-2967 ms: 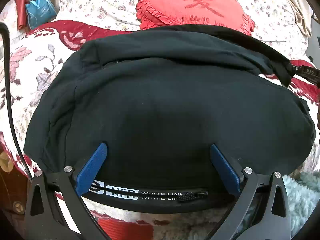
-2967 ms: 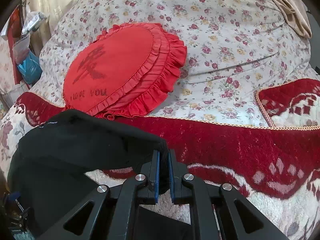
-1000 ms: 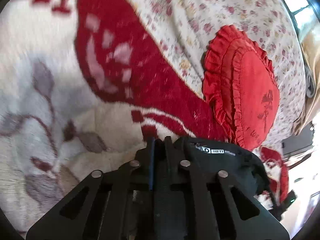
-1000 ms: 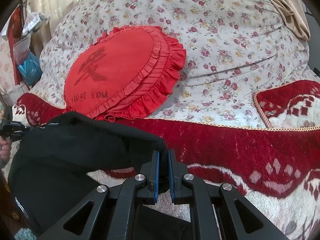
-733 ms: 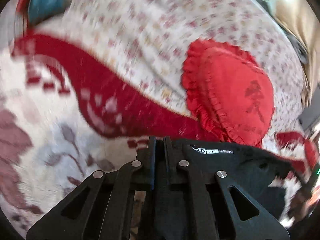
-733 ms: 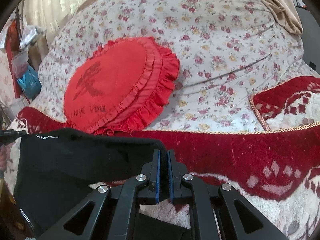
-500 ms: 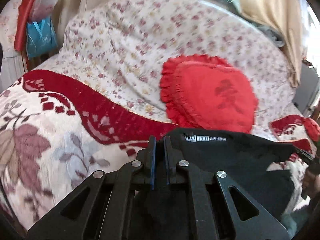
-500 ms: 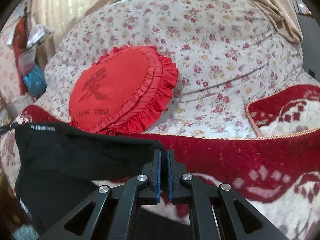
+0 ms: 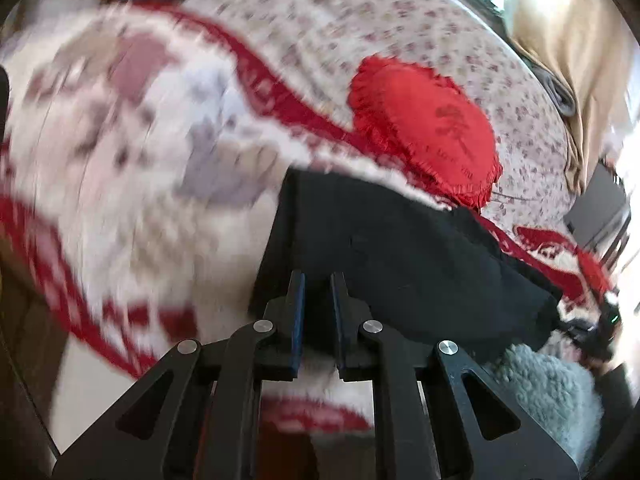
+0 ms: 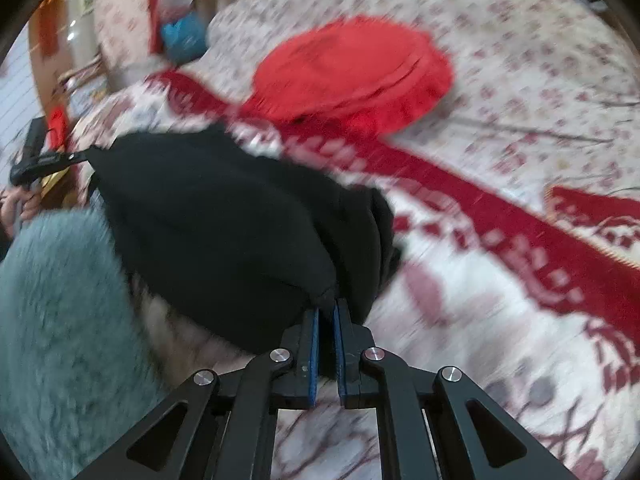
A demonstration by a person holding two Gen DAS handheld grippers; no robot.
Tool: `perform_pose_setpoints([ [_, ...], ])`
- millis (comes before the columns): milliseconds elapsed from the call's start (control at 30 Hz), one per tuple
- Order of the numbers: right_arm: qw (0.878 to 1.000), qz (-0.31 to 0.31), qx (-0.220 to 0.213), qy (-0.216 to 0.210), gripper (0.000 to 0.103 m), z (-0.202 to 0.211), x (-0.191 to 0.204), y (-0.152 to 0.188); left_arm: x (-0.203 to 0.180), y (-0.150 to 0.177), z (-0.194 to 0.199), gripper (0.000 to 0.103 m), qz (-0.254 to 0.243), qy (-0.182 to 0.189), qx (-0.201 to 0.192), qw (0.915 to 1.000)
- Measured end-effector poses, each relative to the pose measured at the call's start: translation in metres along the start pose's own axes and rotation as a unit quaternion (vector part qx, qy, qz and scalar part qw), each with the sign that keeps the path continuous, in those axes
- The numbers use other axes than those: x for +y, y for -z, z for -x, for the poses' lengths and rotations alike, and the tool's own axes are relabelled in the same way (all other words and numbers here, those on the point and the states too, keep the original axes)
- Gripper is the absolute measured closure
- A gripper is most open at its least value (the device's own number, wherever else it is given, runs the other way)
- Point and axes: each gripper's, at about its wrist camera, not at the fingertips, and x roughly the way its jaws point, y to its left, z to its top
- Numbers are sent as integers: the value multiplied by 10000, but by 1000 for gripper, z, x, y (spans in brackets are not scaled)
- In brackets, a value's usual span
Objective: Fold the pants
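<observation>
Pants, one black pair, lay bunched on the bed blanket. Left wrist view: left claw pinched the near edge, pads narrowly apart over cloth; one red cushion behind. Right wrist view: right claw pinched a gathered corner. Risk, judged: thick bunched fabric could slip, skewing the fold.
</observation>
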Motion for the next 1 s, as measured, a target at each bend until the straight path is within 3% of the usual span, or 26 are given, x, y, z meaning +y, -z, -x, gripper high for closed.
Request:
perform_pose_setpoints([
  [67,9998,105,111,89,98,-4,4,1,1,9,5,93,193,17,84,9998],
  [133,10000,58,46,50,96,-2,2,-2,-3,17,11,83,340,97,66,9994],
  [200,10000,29,-31,-25,95,1,2,-4,-2,21,14,60,739,377,20,9966],
  [267,9999,28,-118,-64,94,6,2,-5,3,21,13,55,1267,727,45,9893],
  [333,9997,-40,-221,-59,93,12,-1,-4,7,20,4,55,1821,1203,157,9758],
  [367,9996,-89,-274,-51,93,15,-2,-4,11,22,-5,55,2238,1461,271,9632],
  [467,9988,-267,-421,-1,92,24,-7,-3,17,23,-25,55,2878,1765,487,9400],
  [567,9969,-462,-633,77,92,34,-14,-2,18,25,-35,55,3095,1884,532,9305],
  [700,9914,-833,-982,215,92,50,-28,-3,18,25,-50,55,3222,1936,575,9249],
  [800,9854,-1145,-1226,283,92,62,-38,-3,18,24,-48,55,3208,2058,400,9236],
  [867,9812,-1383,-1341,152,92,68,-45,-3,14,21,-41,56,3020,2045,146,9310],
  [933,9721,-1794,-1478,-313,87,73,-54,-3,8,18,-34,71,2727,1900,-24,9432],
  [967,9638,-2101,-1508,-645,80,72,-60,-2,3,16,-33,74,2547,1764,-57,9508],
  [1000,9505,-2499,-1503,-1071,77,68,-67,0,2,15,-34,76,2488,1718,-64,9532],
])
